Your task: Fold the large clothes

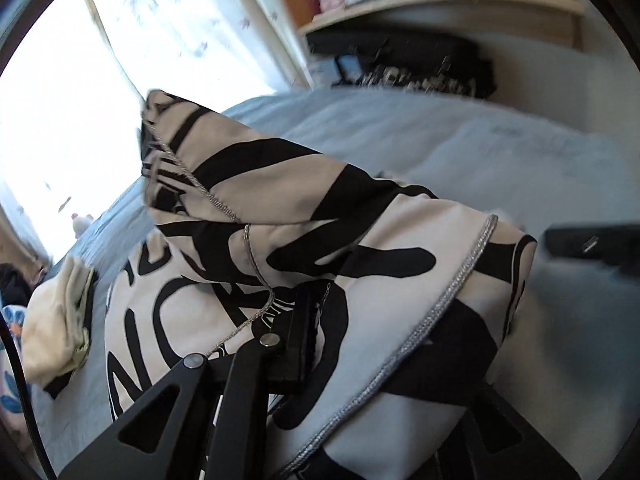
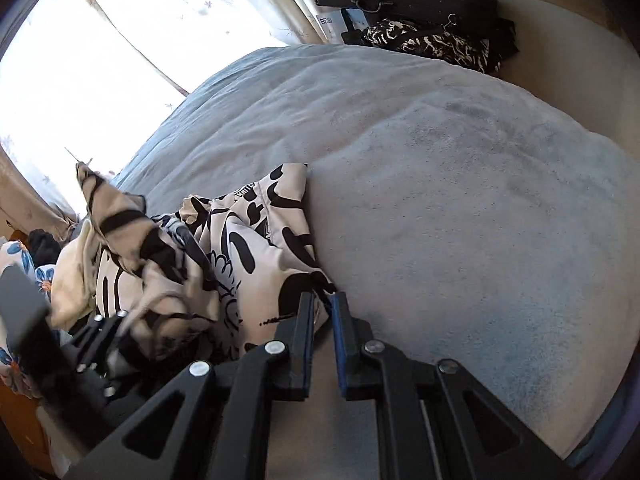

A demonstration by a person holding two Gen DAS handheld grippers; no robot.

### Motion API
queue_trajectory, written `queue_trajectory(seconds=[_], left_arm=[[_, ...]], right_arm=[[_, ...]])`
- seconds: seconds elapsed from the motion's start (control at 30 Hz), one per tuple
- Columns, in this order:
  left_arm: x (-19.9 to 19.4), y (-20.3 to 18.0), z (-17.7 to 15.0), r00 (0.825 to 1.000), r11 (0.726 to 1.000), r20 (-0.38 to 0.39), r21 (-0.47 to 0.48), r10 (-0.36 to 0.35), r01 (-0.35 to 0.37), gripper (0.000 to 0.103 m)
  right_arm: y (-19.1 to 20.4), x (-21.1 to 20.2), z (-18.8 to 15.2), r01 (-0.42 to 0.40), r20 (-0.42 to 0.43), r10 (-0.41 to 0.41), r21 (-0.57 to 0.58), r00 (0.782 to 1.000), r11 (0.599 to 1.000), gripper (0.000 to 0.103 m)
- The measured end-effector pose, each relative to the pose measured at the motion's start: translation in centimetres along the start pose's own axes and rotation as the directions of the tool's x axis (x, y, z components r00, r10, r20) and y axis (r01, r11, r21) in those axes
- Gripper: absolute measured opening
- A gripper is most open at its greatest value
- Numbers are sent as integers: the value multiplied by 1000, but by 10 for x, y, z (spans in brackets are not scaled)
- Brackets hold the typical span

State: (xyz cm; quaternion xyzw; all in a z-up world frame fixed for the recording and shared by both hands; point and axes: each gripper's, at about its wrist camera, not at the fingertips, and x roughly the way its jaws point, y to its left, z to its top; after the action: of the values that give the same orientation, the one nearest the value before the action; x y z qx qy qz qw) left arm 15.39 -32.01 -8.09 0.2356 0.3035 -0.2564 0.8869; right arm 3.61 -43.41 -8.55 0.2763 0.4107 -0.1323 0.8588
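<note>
A large white garment with bold black print and a silver trimmed hem (image 1: pixel 304 248) is bunched on a grey-blue bed (image 1: pixel 460 148). My left gripper (image 1: pixel 320 320) is shut on a fold of it, and the cloth drapes over and hides the right finger. In the right wrist view the same garment (image 2: pixel 256 240) lies heaped at the left of the bed (image 2: pixel 460 184). My right gripper (image 2: pixel 322 300) is shut on the garment's near edge. The left gripper (image 2: pixel 100 332) shows at the left, buried in the cloth.
A cream garment (image 1: pixel 60 320) lies at the bed's left edge beside a floral fabric (image 2: pixel 24 256). A bright curtained window (image 1: pixel 100 60) is behind. A shelf (image 1: pixel 440 4) and dark bags (image 2: pixel 432 40) stand past the far side of the bed.
</note>
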Motion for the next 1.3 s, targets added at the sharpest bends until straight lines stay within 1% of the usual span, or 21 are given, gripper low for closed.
queue_trajectory(seconds=[0.07, 0.13, 0.17, 0.23, 0.27, 0.3, 0.33, 0.37, 0.4, 0.5, 0.6, 0.67, 0.77, 0.87, 0.93, 1.0, 1.03, 1.1, 1.17, 1.23, 1.3], left_arm=[[2, 0, 2, 1000, 1000, 20, 21, 0, -1, 9], [16, 1, -2, 1000, 999, -24, 35, -14, 15, 9], [27, 1, -7, 997, 999, -72, 41, -21, 24, 11], [35, -6, -15, 993, 997, -108, 53, -43, 49, 21], [31, -7, -17, 994, 997, -97, 54, -55, 60, 29], [28, -7, -18, 993, 995, -88, 59, -74, 80, 41], [23, -9, -17, 991, 993, -91, 65, -95, 101, 48], [18, -8, -17, 986, 987, -100, 67, -136, 143, 63], [13, -7, -16, 979, 982, -104, 57, -173, 179, 72], [-6, 8, -17, 953, 959, -113, -12, -281, 281, 78], [-31, 30, -21, 916, 918, -104, -137, -387, 372, 79], [-44, 48, -26, 902, 892, -85, -215, -423, 398, 79], [-62, 99, -41, 906, 849, -38, -367, -422, 380, 79], [-62, 144, -55, 929, 825, -33, -472, -369, 311, 79], [-52, 174, -71, 945, 808, -75, -544, -317, 228, 79], [-39, 199, -84, 944, 768, -93, -610, -317, 198, 79], [-33, 213, -94, 941, 731, -99, -657, -323, 182, 79], [-20, 226, -105, 936, 686, -99, -707, -338, 173, 79], [-9, 237, -111, 933, 664, -106, -730, -345, 163, 79], [-1, 238, -115, 929, 661, -116, -734, -351, 158, 79], [13, 234, -116, 924, 662, -130, -733, -360, 155, 79]], right_arm=[[4, 5, 1, 8, 4, -8, -6, 1000, 1000, 10], [6, 13, 3, 16, 1, -16, -8, 1000, 1000, 10], [6, 15, 4, 16, -2, -16, -8, 1000, 1000, 10], [6, 21, 6, 23, -13, -23, -12, 1000, 1000, 10], [6, 21, 5, 22, -15, -22, -16, 1000, 1000, 10], [6, 21, 5, 20, -18, -20, -20, 1000, 1000, 10], [7, 20, 5, 15, -22, -15, -26, 1000, 1000, 10], [6, 20, 6, 9, -25, -10, -27, 1000, 1000, 10], [6, 19, 7, 6, -25, -7, -24, 1000, 1000, 10], [6, 12, 10, -13, -19, 13, -10, 1000, 1000, 14], [11, 2, 16, -59, -10, 59, -13, 998, 998, 27], [18, -5, 19, -94, -9, 94, -34, 996, 995, 35], [28, -8, 24, -173, -40, 171, -61, 984, 983, 39], [38, 2, 29, -233, -122, 223, -81, 967, 969, 40], [45, 11, 30, -239, -162, 221, -105, 962, 965, 40], [52, 24, 31, -235, -203, 205, -139, 957, 962, 40], [56, 30, 32, -246, -223, 209, -153, 952, 957, 40], [61, 42, 34, -252, -256, 206, -163, 945, 954, 40], [63, 54, 38, -260, -285, 205, -171, 936, 950, 43], [68, 68, 41, -272, -316, 206, -180, 926, 945, 48], [72, 75, 44, -273, -318, 201, -203, 927, 940, 50]])
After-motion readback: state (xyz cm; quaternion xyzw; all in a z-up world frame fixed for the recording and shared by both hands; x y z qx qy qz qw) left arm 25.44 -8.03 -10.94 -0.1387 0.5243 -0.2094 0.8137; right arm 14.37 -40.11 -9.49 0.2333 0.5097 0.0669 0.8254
